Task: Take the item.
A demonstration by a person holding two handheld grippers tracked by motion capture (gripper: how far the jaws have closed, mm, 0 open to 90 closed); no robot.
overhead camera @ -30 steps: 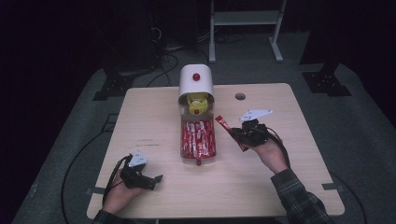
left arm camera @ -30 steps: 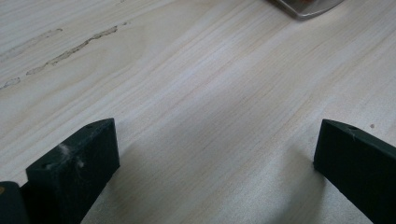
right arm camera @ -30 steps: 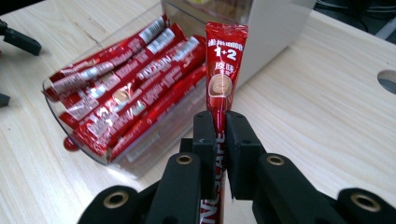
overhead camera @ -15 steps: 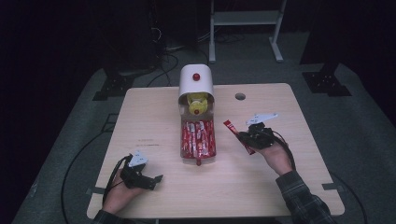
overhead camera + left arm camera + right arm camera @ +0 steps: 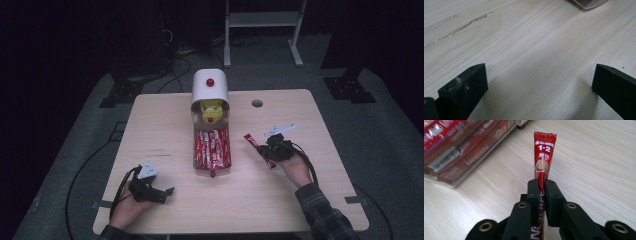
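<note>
My right gripper (image 5: 266,148) (image 5: 541,185) is shut on a red coffee stick sachet (image 5: 251,140) (image 5: 544,155), pinched near its middle, just above the table to the right of the clear tray (image 5: 212,170). The tray (image 5: 439,183) holds several red sachets (image 5: 211,147) (image 5: 454,142) and runs out from under a white dispenser (image 5: 210,86) with a red knob. At the table's front left my left gripper (image 5: 156,192) (image 5: 539,82) rests open, its black jaws wide apart over bare wood.
The light wooden table (image 5: 170,125) has a round cable hole (image 5: 257,103) at the back right. A yellow part (image 5: 210,108) shows in the dispenser's mouth. A corner of the tray (image 5: 587,3) sits at the top of the left gripper view. Cables trail off both grippers.
My right gripper has moved a little right and toward the front with the sachet, away from the tray. The left gripper has not moved.
</note>
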